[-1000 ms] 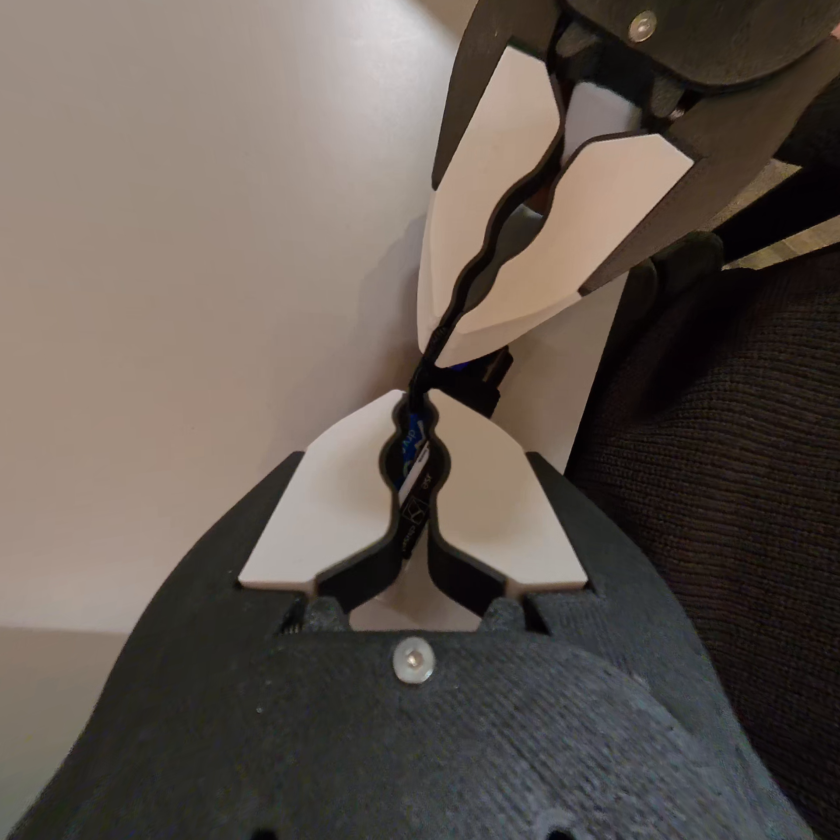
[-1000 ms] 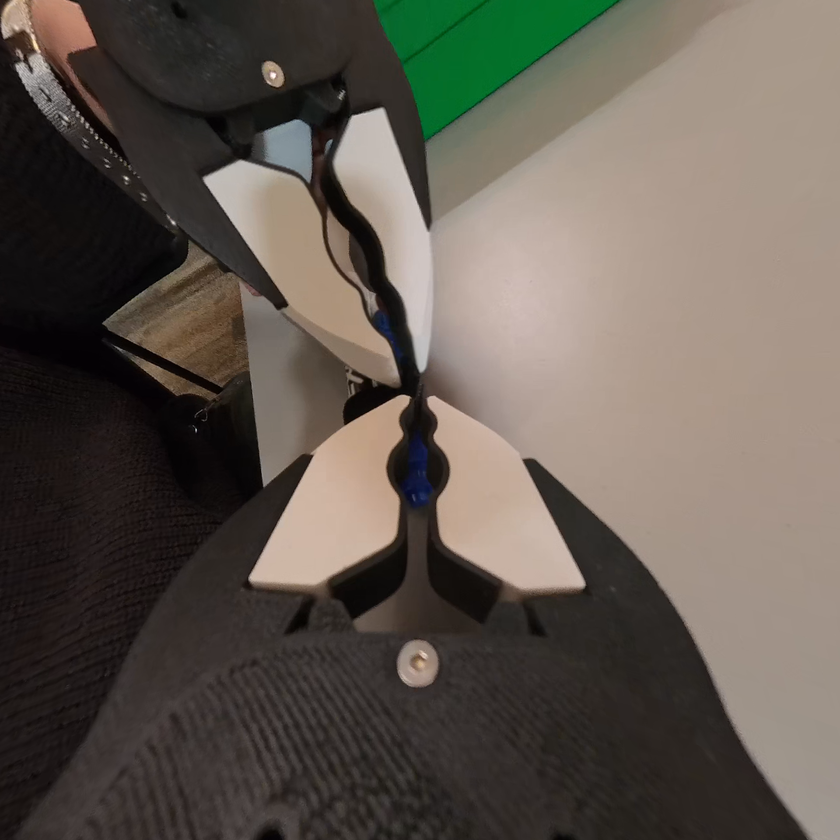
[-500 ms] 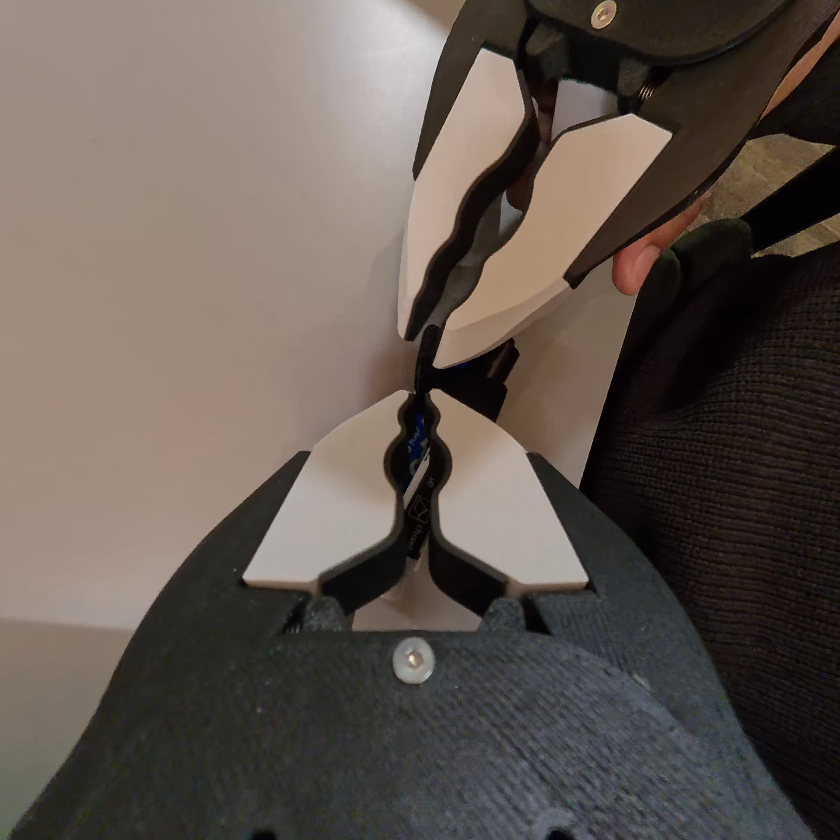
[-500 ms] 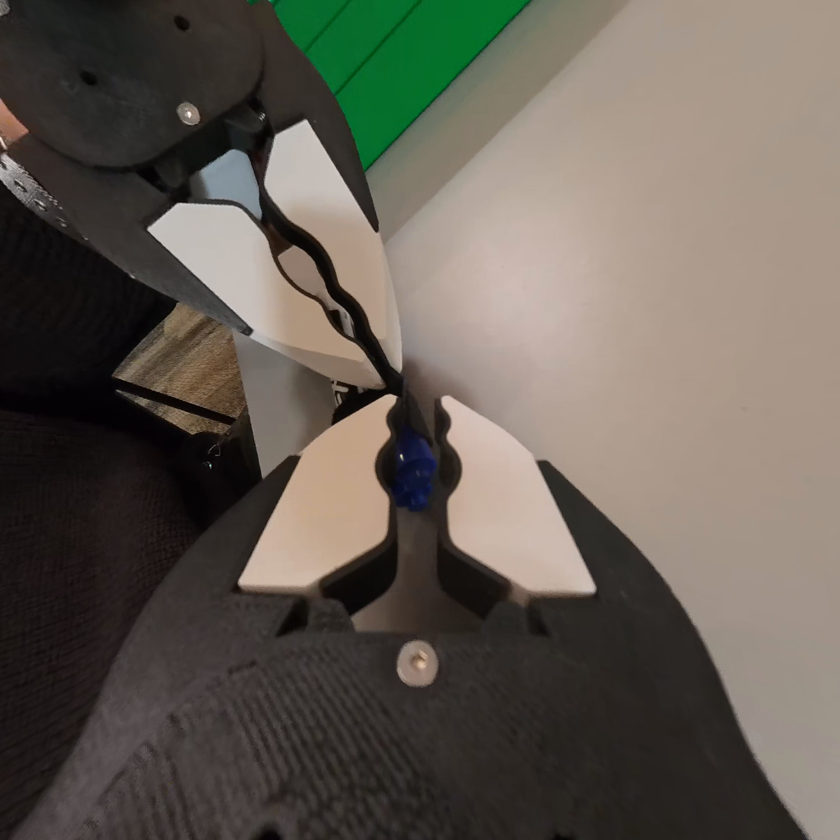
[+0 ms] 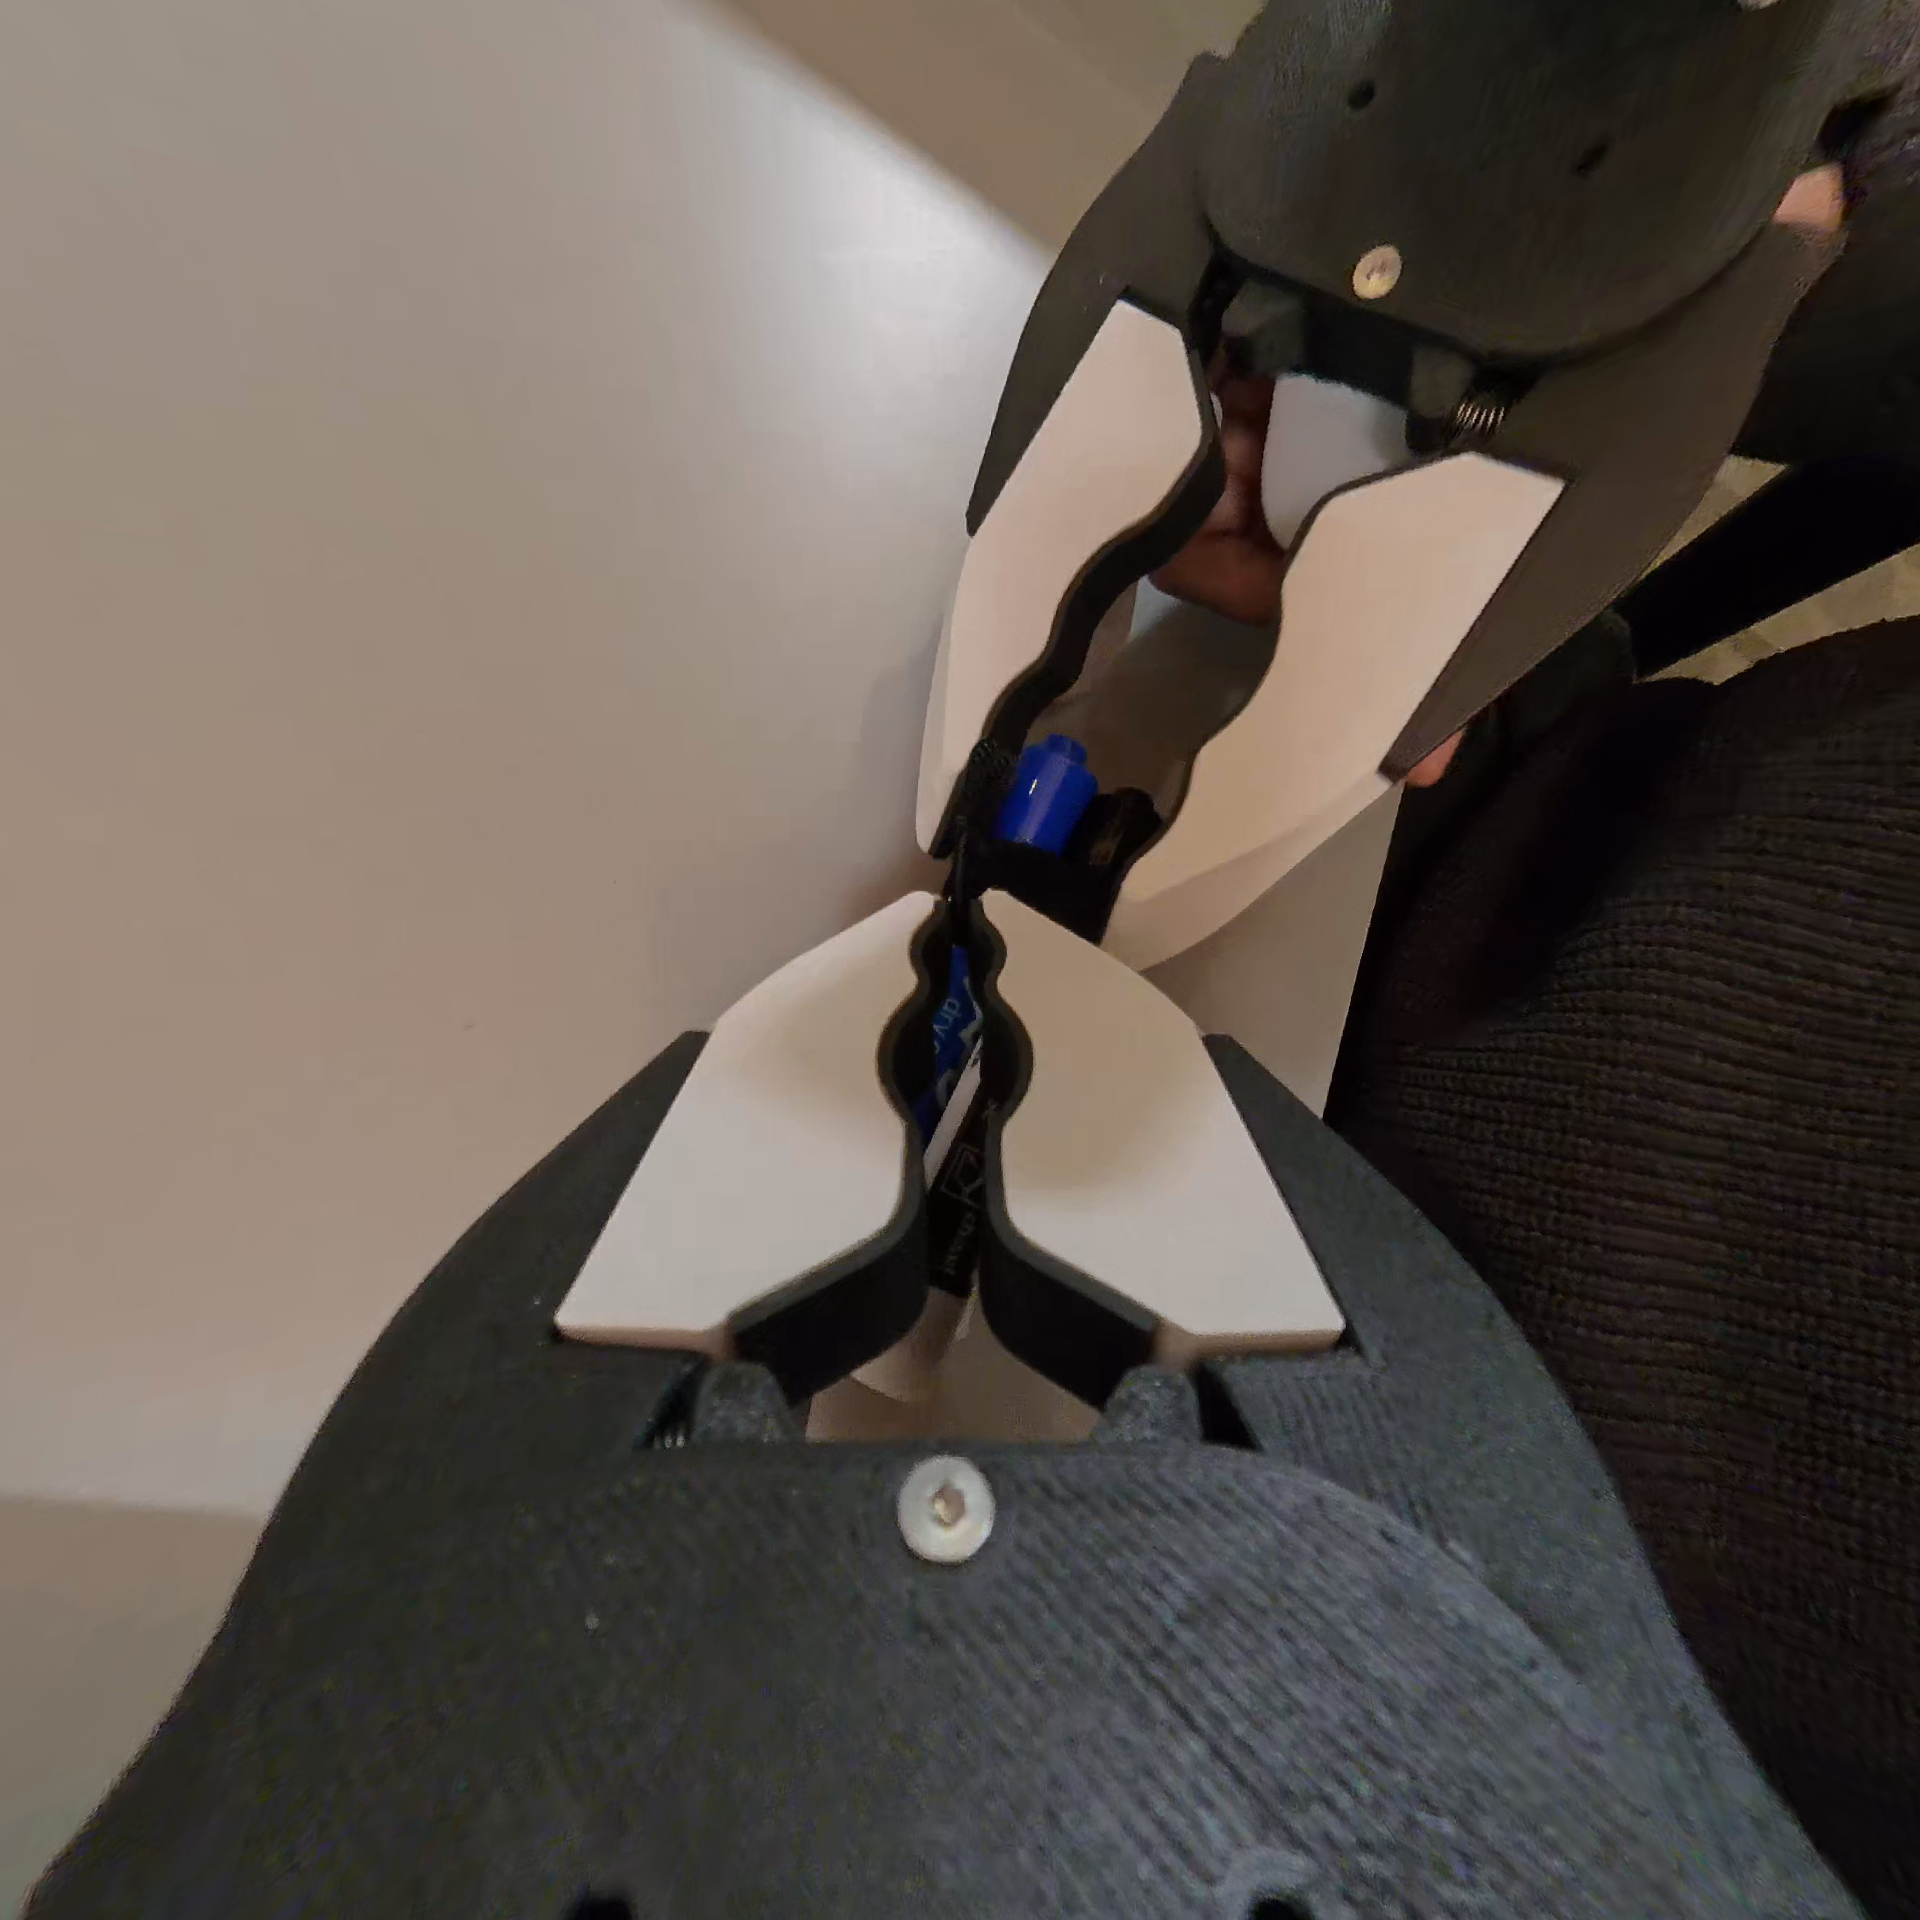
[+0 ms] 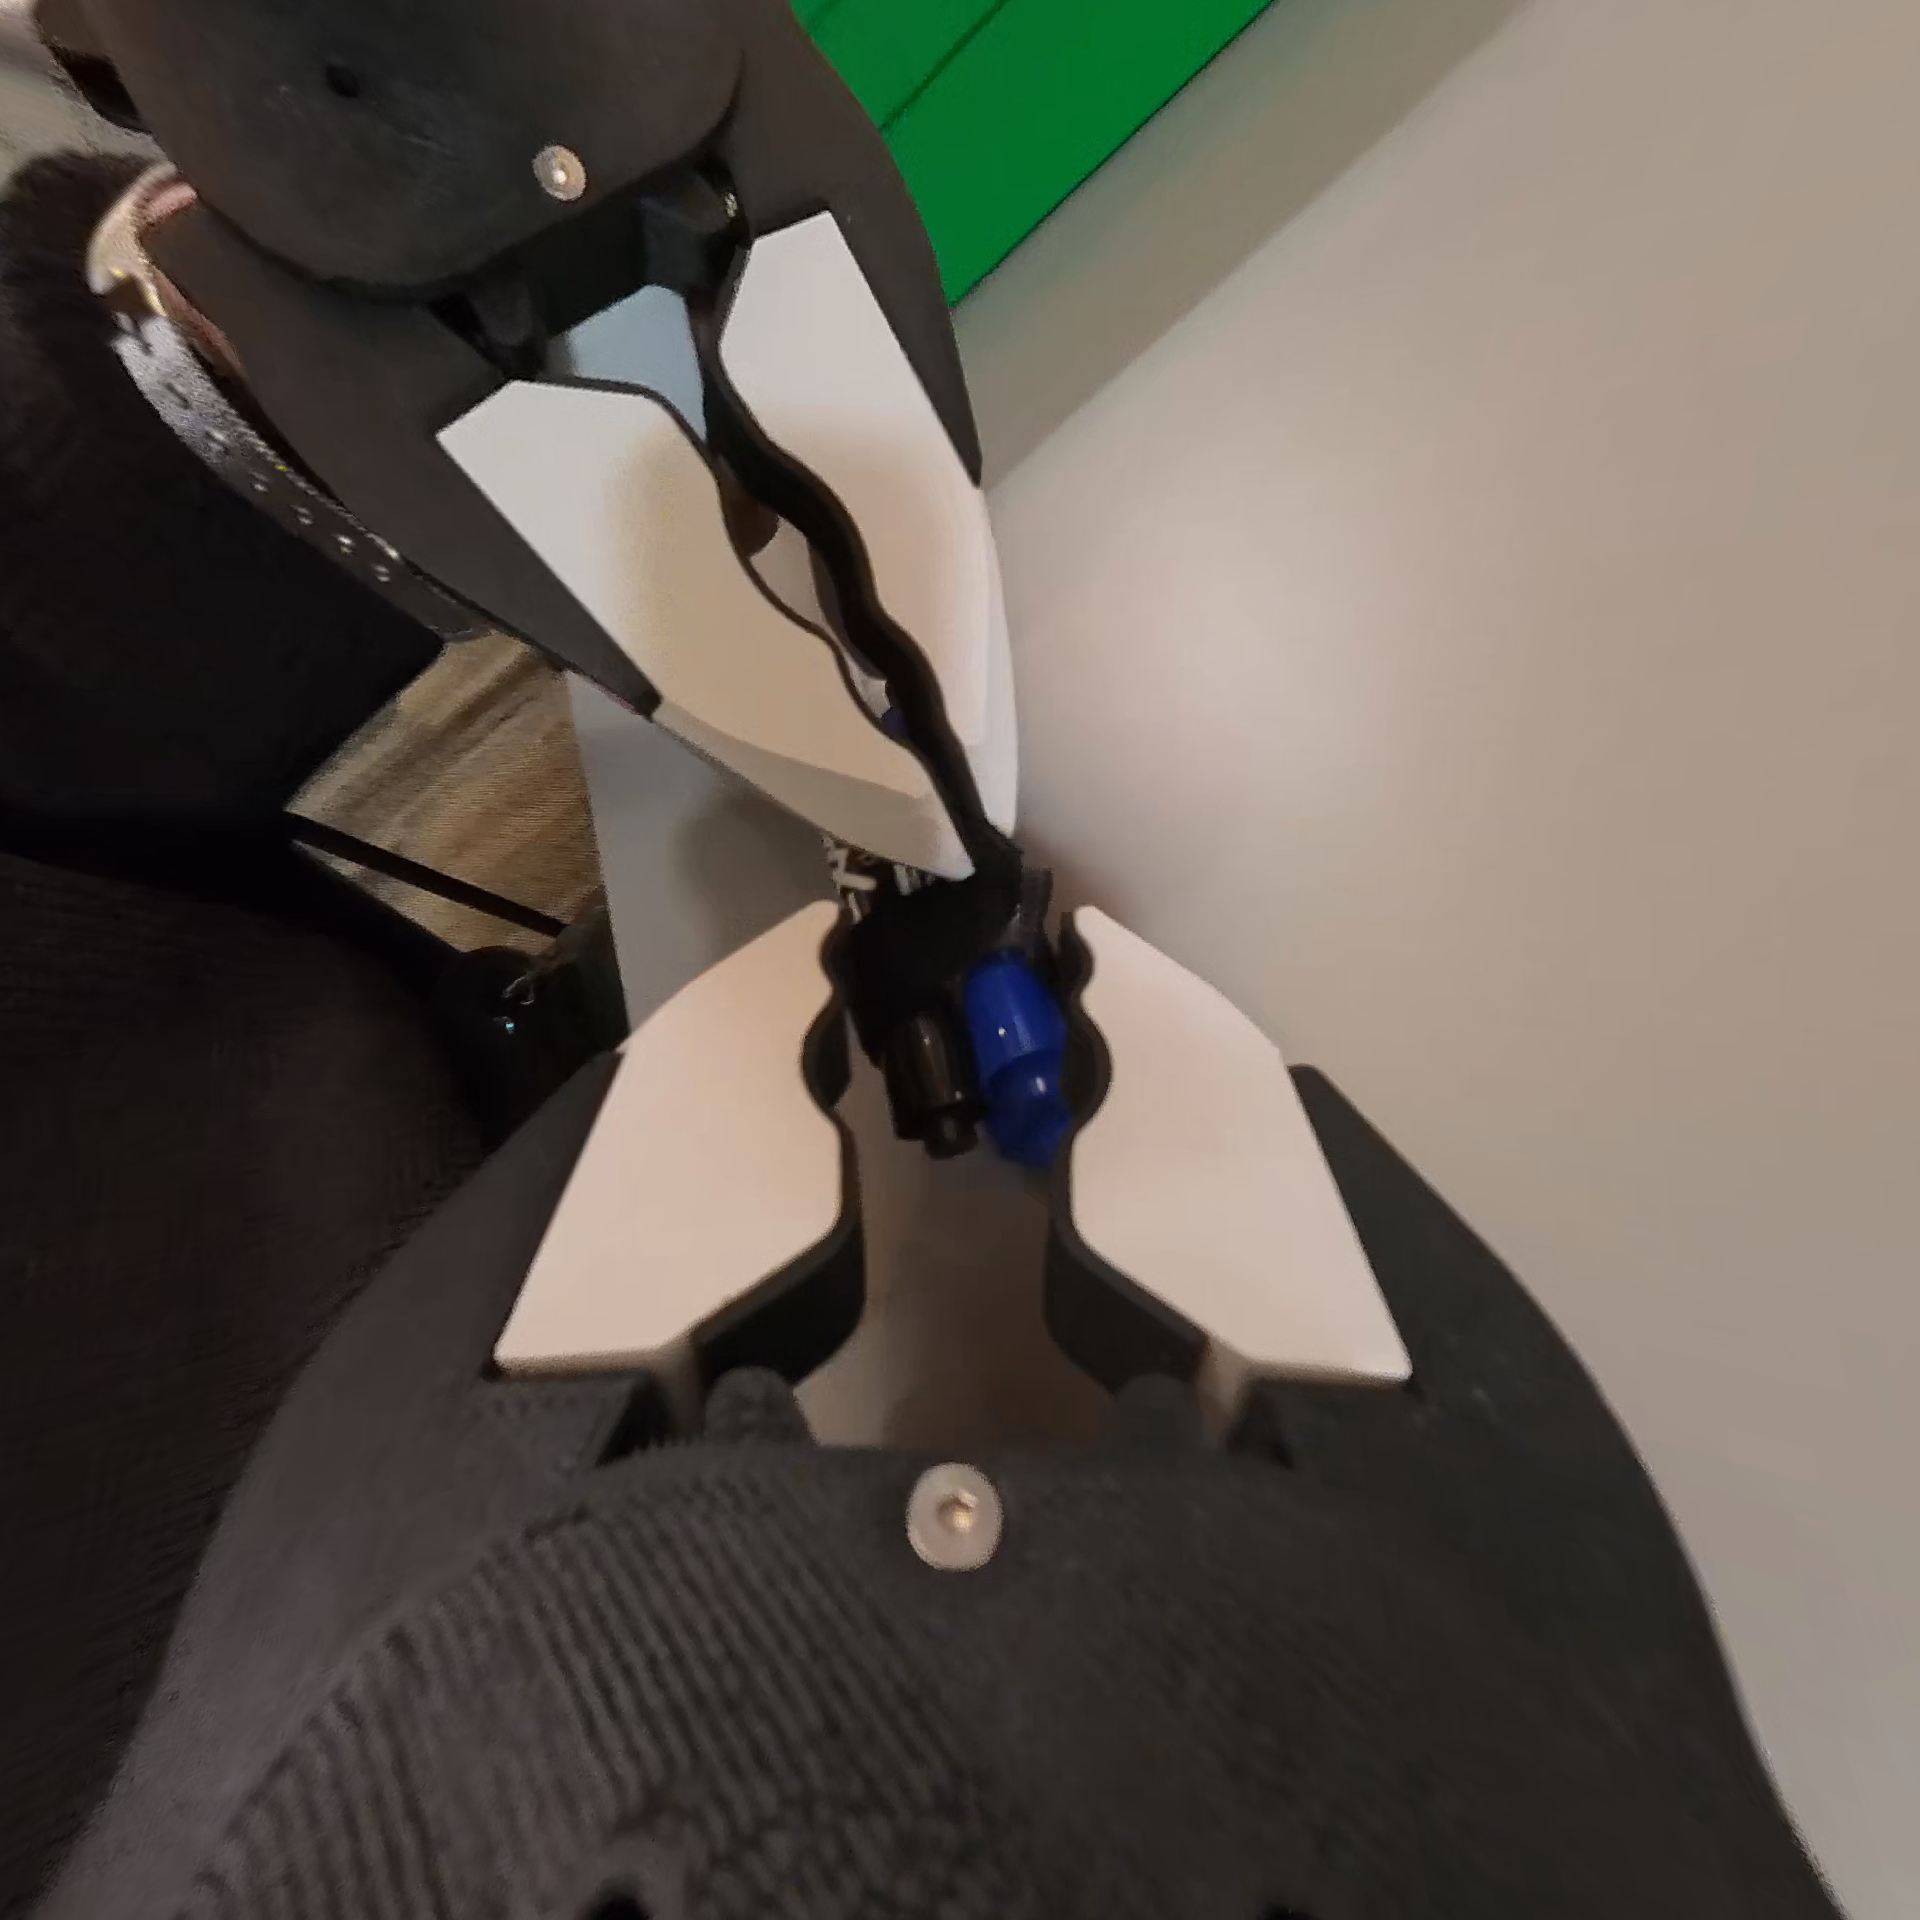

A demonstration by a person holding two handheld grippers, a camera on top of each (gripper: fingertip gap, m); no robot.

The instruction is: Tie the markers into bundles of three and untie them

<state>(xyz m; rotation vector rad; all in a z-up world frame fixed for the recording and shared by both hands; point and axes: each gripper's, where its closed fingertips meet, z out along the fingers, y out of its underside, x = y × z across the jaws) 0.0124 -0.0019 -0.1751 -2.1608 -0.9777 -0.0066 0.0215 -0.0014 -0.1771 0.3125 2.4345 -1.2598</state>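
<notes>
Left gripper clamped on a black mesh pouch holding markers; right gripper spread wide around blue marker cap, black marker cap, over white desk

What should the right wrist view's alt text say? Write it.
The open right gripper brackets the ends of a blue marker and a black marker above a pale table; the left gripper, opposite, is shut on the blue marker.
</notes>
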